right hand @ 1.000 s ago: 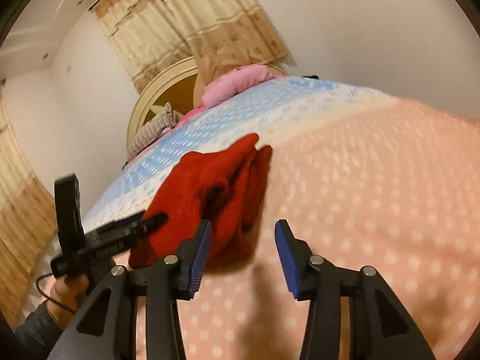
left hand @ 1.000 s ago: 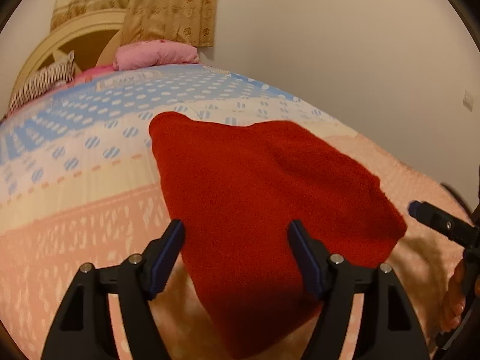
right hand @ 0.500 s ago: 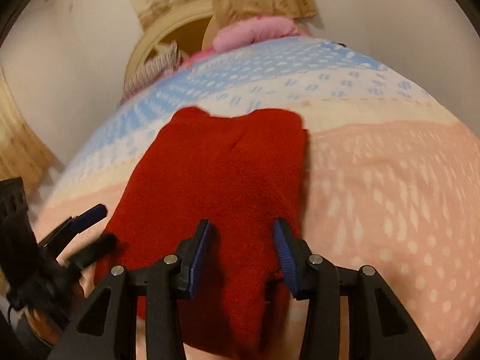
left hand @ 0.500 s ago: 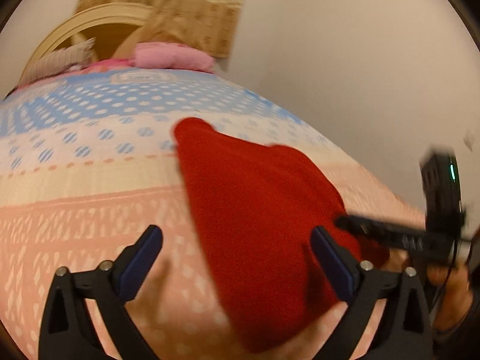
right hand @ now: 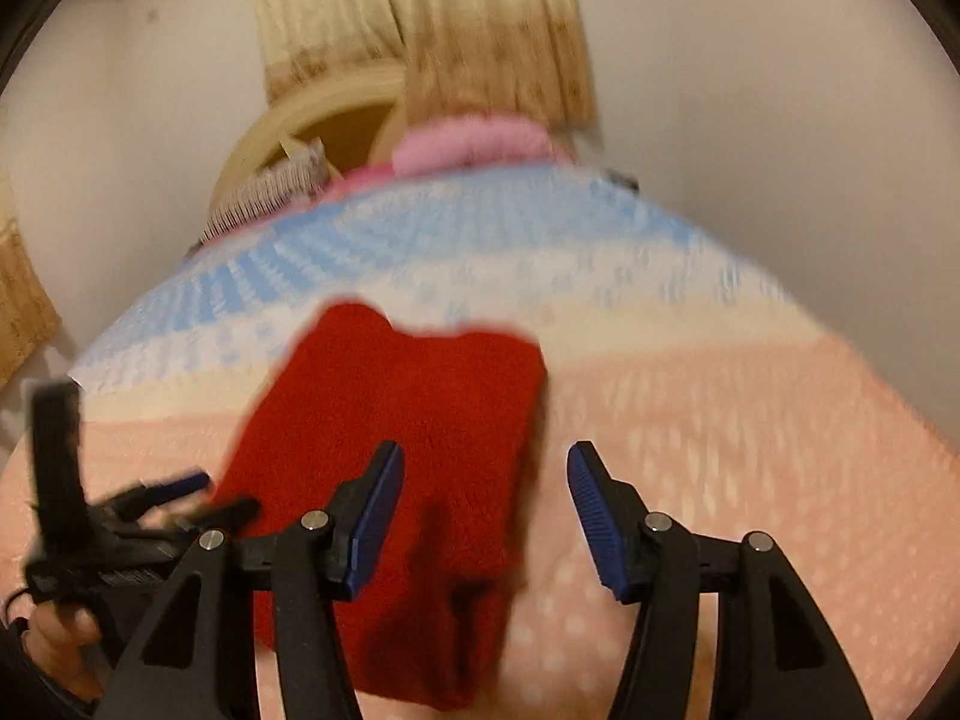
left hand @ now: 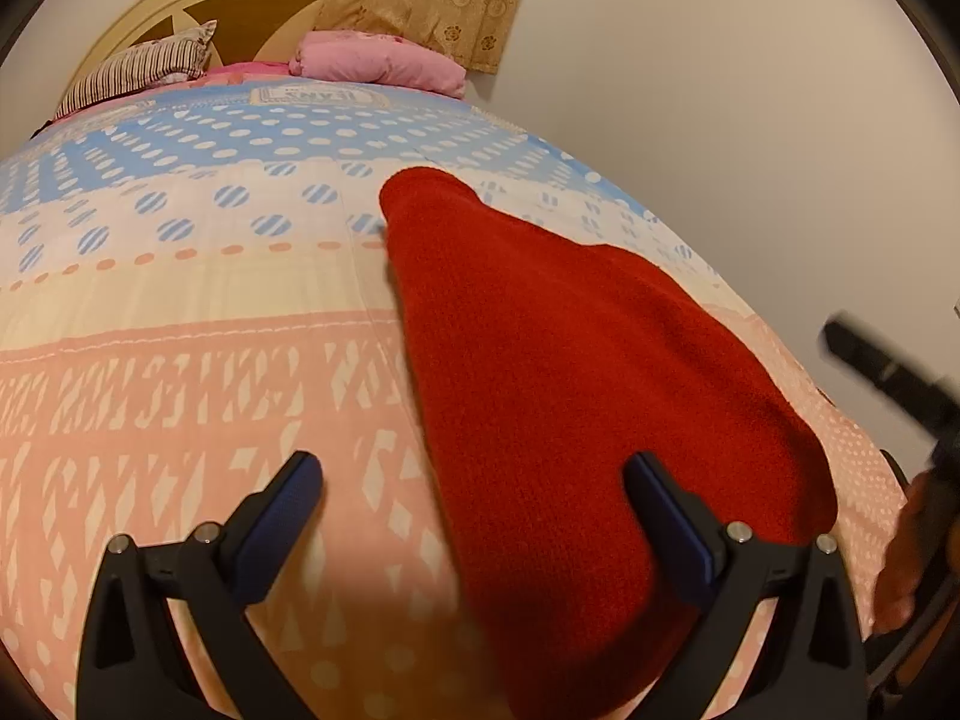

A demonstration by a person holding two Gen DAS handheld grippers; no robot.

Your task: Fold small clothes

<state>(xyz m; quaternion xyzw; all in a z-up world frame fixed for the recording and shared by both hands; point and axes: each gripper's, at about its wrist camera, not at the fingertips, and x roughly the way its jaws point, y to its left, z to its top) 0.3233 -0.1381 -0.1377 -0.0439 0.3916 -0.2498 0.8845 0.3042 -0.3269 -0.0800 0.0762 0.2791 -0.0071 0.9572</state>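
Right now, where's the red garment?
The red garment lies flat on the pink end of the bedspread, toward the wall side in the left wrist view, its near edge between both grippers' open fingers, far from the pink pillow.

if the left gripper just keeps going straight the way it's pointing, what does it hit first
Most likely the left edge of the red garment, where it lies flat on the bedspread. The left gripper stands wide open and empty, angled down, and that edge runs between its fingers. Depth is uncertain; it may touch bare bedspread first.

Bed [left hand: 180, 372] with a patterned cover
A red garment [left hand: 576, 396] lies flat on it; pink pillow [left hand: 378, 63] and striped pillow [left hand: 135, 69] at the head.
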